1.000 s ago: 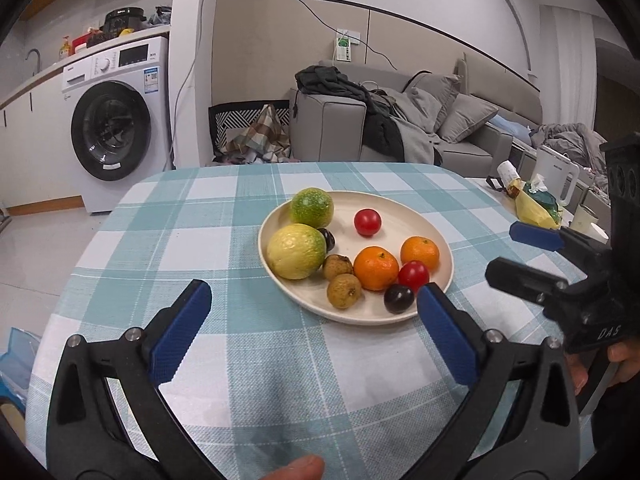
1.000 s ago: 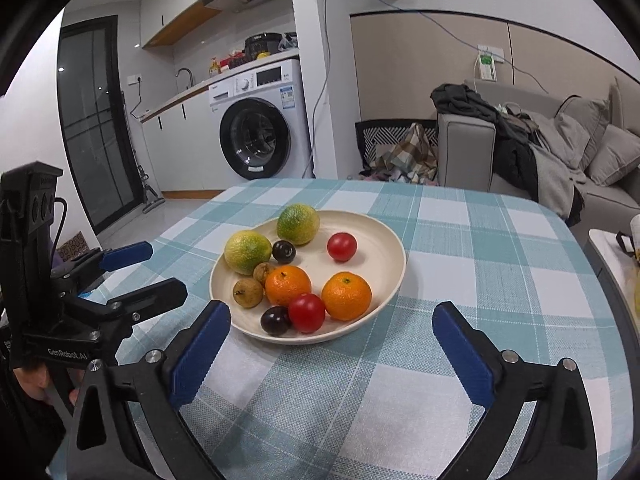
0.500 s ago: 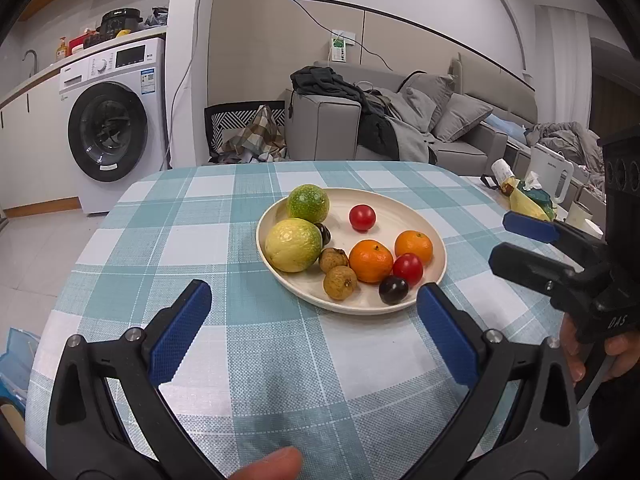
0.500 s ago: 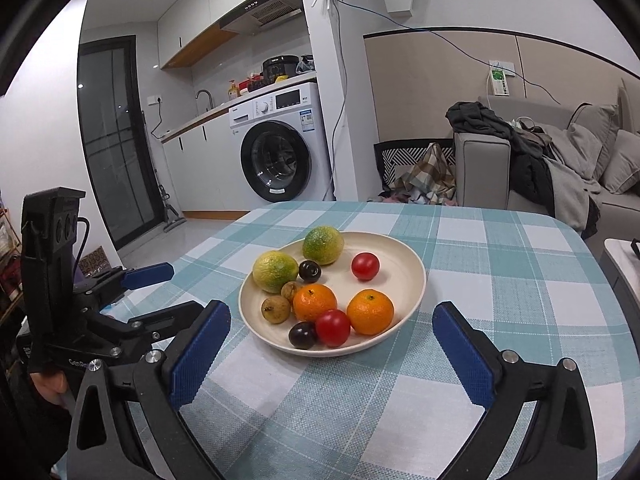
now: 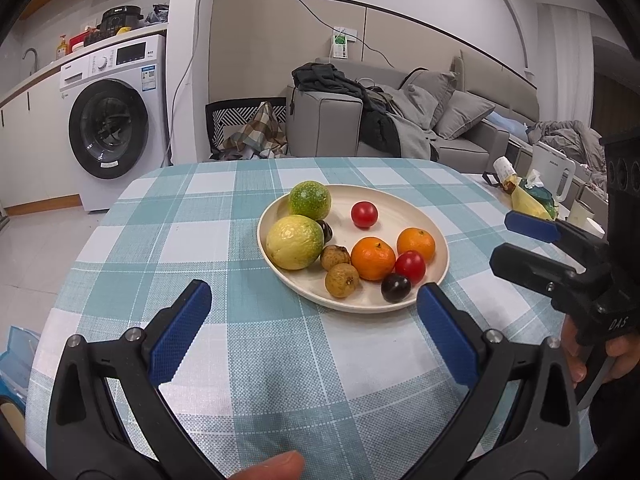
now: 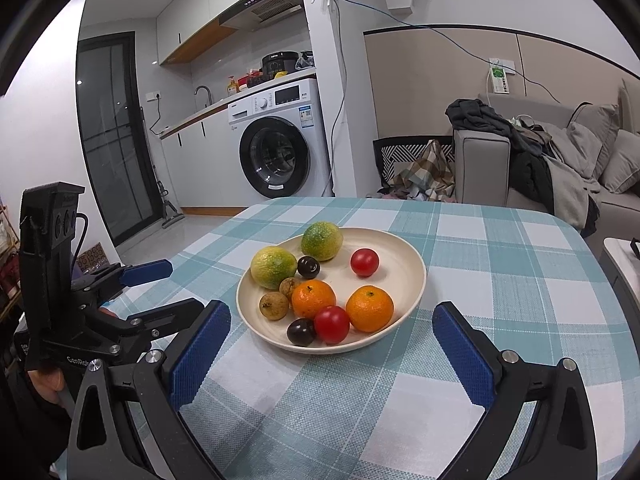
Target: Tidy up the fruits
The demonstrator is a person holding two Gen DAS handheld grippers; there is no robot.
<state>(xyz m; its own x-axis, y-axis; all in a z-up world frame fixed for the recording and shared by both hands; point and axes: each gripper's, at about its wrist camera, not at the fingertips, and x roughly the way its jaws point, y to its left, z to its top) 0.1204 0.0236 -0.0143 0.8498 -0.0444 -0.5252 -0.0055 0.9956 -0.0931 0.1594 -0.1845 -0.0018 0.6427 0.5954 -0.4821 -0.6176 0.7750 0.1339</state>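
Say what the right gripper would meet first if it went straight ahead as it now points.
Probably the near rim of the plate, then the dark plum and red tomato; the right gripper is open, though depth is unclear.

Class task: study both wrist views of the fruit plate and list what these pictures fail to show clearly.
- Dark fruit behind the yellow-green citrus: left wrist view, mostly hidden by the citrus.
- Hand holding the right gripper: left wrist view, cut off by the edge and covered by the gripper body.
- Washing machine label text: right wrist view, too small to read.
- Table near edge: both views, hidden behind the grippers.
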